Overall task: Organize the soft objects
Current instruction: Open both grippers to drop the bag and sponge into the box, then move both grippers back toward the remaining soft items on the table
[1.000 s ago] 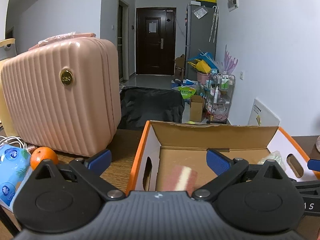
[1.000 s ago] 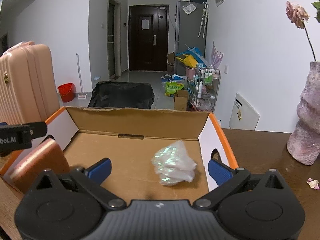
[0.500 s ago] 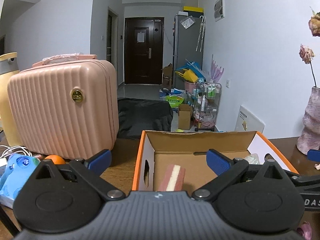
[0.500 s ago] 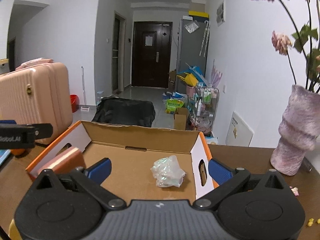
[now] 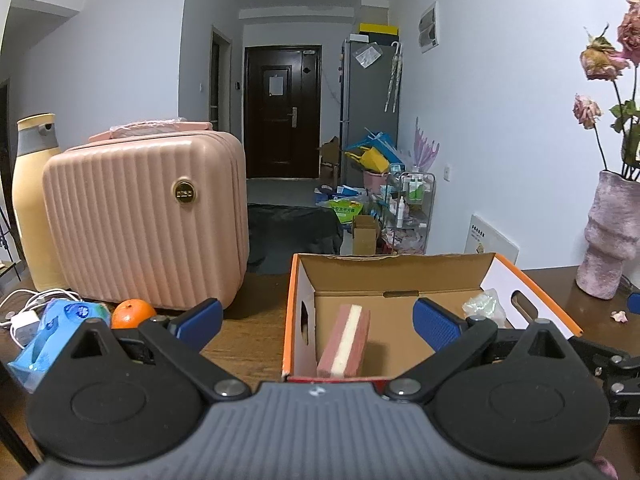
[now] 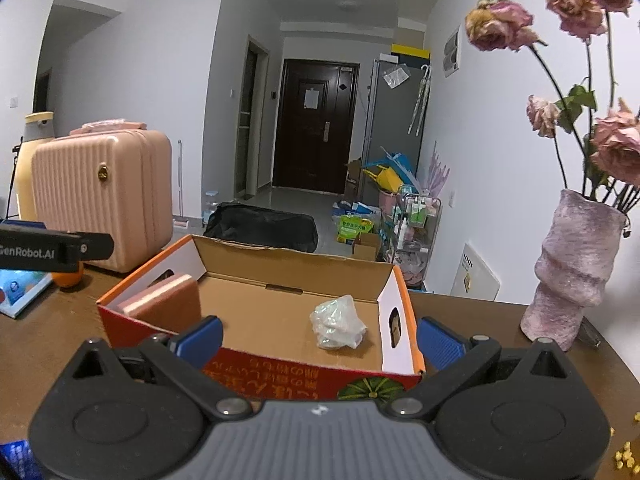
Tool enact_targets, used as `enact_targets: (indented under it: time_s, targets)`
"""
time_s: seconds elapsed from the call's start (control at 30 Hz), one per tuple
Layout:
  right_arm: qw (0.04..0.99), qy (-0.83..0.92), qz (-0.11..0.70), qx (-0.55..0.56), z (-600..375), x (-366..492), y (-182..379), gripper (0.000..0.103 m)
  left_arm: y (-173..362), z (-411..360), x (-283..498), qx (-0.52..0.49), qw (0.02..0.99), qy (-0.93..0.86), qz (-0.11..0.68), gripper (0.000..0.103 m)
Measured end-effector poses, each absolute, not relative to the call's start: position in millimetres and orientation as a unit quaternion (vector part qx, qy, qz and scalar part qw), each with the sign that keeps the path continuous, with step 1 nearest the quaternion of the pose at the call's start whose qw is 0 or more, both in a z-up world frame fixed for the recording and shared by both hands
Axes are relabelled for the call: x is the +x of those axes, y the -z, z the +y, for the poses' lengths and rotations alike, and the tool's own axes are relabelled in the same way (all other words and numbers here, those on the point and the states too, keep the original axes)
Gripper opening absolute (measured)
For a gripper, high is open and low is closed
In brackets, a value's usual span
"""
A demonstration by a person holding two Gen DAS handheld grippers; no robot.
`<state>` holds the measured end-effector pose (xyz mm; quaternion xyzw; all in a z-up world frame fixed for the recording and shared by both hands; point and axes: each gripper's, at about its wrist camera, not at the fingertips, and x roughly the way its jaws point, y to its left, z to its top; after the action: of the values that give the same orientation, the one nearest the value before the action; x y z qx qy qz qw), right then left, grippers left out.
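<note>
An open cardboard box [image 5: 400,268] [image 6: 296,276] with orange-edged flaps stands on the brown table. Inside it a pink sponge block with a cream stripe [image 5: 345,340] [image 6: 162,300] leans against the left wall, and a crumpled clear plastic bag [image 5: 482,308] [image 6: 338,326] lies near the right wall. My left gripper [image 5: 316,320] is open and empty, in front of the box's near left corner. My right gripper [image 6: 318,340] is open and empty too, just short of the box's front wall.
A pink suitcase [image 5: 148,220] and a yellow bottle [image 5: 30,200] stand left of the box. An orange [image 5: 133,313], a blue wipes pack [image 5: 52,332] and white cables [image 5: 28,304] lie by them. A pink vase with dried roses [image 6: 576,268] stands at right.
Both grippers have pulled back and risen away from the box, which now looks smaller and farther. The sponge and the bag stay where they were in the box.
</note>
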<state>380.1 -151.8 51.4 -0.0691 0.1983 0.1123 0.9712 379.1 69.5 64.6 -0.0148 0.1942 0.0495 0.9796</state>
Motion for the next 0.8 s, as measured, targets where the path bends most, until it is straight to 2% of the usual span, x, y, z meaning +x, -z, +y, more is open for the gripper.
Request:
enact_targets:
  time_s: [0.8]
  targets:
    - [0.974, -0.144, 0.167, -0.054, -166.3, 280.2, -45.3, 0.103, -50.0, 62.8, 282.4, -0.006, 0.981, -0.035, 0.192, 0.103]
